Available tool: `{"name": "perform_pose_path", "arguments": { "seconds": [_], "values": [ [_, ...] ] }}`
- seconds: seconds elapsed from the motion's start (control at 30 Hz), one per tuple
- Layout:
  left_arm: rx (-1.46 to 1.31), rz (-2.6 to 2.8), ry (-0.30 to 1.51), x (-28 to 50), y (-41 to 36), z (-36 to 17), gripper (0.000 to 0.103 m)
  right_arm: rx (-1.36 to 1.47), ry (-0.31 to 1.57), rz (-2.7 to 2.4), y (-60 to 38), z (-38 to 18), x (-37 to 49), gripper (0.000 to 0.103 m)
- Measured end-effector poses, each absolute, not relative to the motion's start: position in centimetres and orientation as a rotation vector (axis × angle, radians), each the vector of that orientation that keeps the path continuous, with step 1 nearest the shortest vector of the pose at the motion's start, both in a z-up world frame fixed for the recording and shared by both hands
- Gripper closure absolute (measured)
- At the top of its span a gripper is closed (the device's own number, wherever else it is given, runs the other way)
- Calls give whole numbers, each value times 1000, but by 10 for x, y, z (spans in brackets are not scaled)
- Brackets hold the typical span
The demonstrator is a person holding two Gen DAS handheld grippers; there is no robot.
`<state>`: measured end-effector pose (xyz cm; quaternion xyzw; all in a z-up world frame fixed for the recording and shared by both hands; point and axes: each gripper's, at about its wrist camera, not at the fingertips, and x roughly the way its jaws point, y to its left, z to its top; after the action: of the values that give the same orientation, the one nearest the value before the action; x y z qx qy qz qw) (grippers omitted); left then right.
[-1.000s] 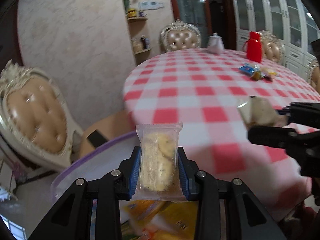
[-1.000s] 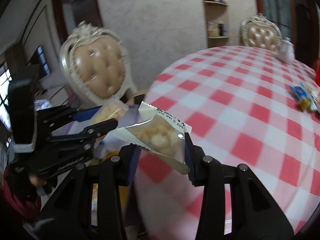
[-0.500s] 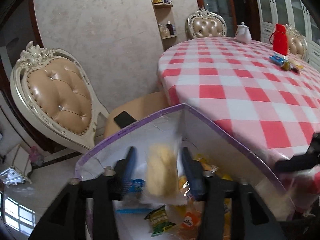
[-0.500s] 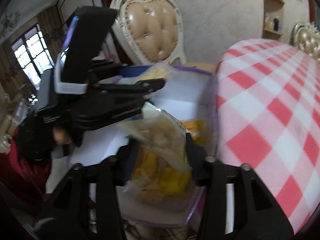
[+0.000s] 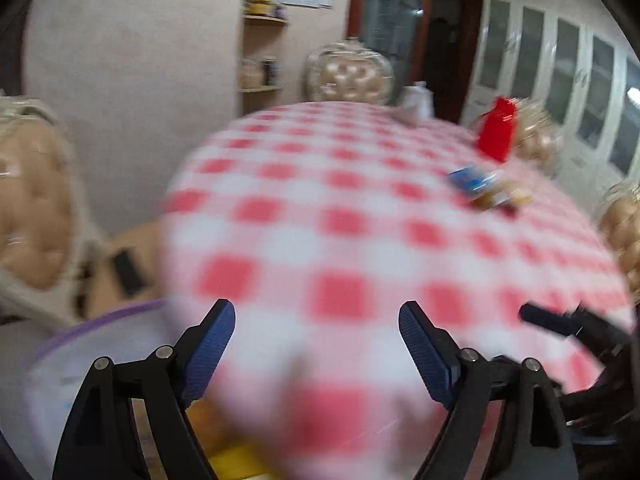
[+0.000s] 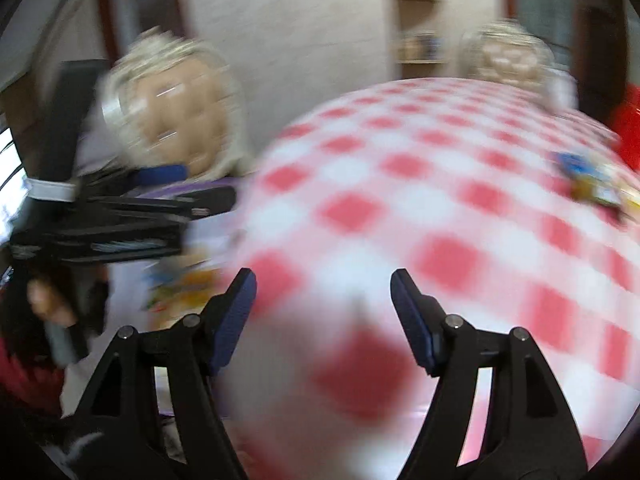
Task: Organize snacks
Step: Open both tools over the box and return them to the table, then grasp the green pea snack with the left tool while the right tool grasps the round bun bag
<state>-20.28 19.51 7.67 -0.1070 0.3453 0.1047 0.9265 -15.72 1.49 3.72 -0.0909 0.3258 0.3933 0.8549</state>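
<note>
Both grippers are spreading wider with nothing between their blue pads: the left gripper and the right gripper hang over the near edge of the round table with the red and white checked cloth. Only the right wrist view shows blurry yellow snack packs in the purple-rimmed white plastic box beside that edge. More small snack packets lie near the far right edge, by a red pouch.
</note>
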Motion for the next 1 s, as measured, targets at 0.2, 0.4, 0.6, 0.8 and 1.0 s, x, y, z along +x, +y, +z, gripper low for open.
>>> {"name": "perform_pose_path", "arguments": {
  "seconds": [0.2, 0.4, 0.6, 0.8, 1.0],
  "values": [
    [-224, -31, 706, -76, 96, 71, 17, -46, 711, 501, -112, 43, -72, 22],
    [-32, -52, 769, 46, 22, 37, 17, 137, 764, 322, -206, 32, -11, 22],
    [-5, -54, 831, 110, 10, 23, 17, 148, 782, 325, -214, 27, 17, 22],
    [-24, -147, 881, 144, 6, 12, 32, 72, 735, 317, -211, 33, 75, 22],
    [-114, -177, 881, 146, 16, 12, 59, 212, 773, 306, -210, 37, 152, 22]
  ]
}}
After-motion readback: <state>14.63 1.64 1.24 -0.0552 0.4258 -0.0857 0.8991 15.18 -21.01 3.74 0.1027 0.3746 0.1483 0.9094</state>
